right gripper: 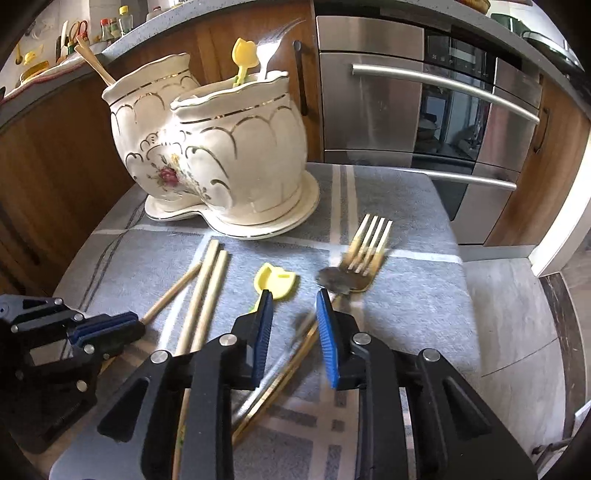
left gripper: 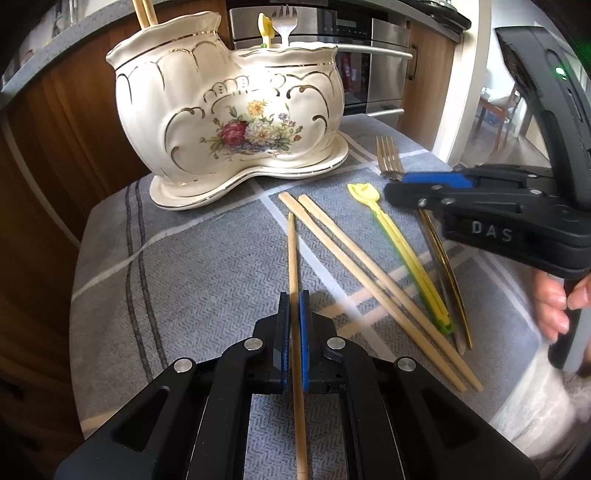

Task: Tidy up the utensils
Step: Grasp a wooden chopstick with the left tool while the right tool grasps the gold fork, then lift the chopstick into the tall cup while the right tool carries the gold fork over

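Far left, the ceramic utensil holder (left gripper: 229, 122) stood at the back of the grey checked cloth (left gripper: 155, 266) on the tabletop, already carrying chopsticks (left gripper: 142, 13) in its taller left pot and a white fork (left gripper: 282, 26) with a yellow pick (left gripper: 266, 31) in the lower right one. In front of it the left gripper (left gripper: 294, 302) had its blue fingers (left gripper: 305, 332) clamped nearly together on a single chopstick (left gripper: 293, 258), whose far end pointed toward the holder. Just to the right, a loose pair of chopsticks (left gripper: 369, 280) lay on the cloth, then a yellow-green pick (left gripper: 402, 254), then the gold fork (right gripper: 365, 251). Over that fork's handle sat the right gripper (right gripper: 293, 328), a hand (left gripper: 554, 306) on its grip; its fingers (right gripper: 327, 332) stood partly open, straddling the gold handle, and no pad could be seen pressing on it, so nothing was gripped there yet. The fork looked blurred, so contact was hard to call.

By my reading, this was a double pick-up: the chopstick was secured, the fork's grasp only half made. Next the right fingers needed to squeeze onto the thin handle, low and square, since slick metal may pivot. After that, each piece wanted lifting to its own pot: chopstick to the left, fork to the right.
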Tool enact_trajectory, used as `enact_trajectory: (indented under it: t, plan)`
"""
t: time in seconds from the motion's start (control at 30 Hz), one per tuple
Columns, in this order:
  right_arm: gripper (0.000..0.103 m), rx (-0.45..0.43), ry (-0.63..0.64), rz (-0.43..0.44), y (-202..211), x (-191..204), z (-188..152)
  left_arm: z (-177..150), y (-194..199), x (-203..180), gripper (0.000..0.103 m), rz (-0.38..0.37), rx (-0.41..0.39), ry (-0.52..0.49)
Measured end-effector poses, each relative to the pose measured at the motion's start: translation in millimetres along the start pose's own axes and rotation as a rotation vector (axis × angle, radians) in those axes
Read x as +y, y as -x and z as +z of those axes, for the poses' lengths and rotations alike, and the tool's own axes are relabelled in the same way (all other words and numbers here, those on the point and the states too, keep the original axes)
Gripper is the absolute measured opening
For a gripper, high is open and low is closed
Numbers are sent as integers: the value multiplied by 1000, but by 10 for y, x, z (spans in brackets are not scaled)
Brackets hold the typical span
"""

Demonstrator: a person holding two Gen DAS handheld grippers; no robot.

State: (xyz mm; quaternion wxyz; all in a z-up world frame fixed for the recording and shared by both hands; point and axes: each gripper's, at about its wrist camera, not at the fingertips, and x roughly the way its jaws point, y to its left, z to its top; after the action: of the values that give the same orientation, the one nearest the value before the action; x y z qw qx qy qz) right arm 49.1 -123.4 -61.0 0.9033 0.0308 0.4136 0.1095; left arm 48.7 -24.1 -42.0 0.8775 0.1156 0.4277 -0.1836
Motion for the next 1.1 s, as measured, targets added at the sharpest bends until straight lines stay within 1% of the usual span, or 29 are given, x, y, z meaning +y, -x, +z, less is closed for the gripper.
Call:
enact_trajectory:
  t: [0.1, 0.3, 0.43, 0.53, 0.63, 0.77, 0.8, 0.83, 0.87, 1.0, 1.1]
  plan:
    - [24, 9, -2, -28, 3, 31, 2, 0, -3, 16, 6, -8, -2, 3]
    - [22, 23, -1, -71, 87, 34, -95, -5, -9, 33, 6, -14, -5, 2]
    - [22, 21, 18, -139, 143, -10, -118, -6, -9, 31, 6, -13, -6, 1]
    - [22, 47, 3, -154, 113, -91, -119, -9, -10, 32, 6, -12, -8, -1]
    - [22, 58, 25, -193, 86, -112, -108, -13, -11, 32, 6, -12, -8, 0]
    - [22, 82, 29, -218, -68, -175, -9, -12, -16, 24, 6, 6, -11, -9]
    - [21, 84, 28, -221, -96, -192, 16, -11, -16, 20, 6, 8, -13, -9]
    - [14, 84, 25, -211, -126, -204, 43, -12, -16, 20, 6, 9, -14, -10]
    - [9, 81, 23, -202, -134, -208, 49, -12, -18, 22, 6, 10, -17, -10]
    - [5, 55, 16, -209, -128, -241, 16, -10, -32, 42, 5, 32, -27, -19]
    - [5, -26, 23, -242, -30, -250, -8, -10, -30, 40, 5, 40, -40, -20]
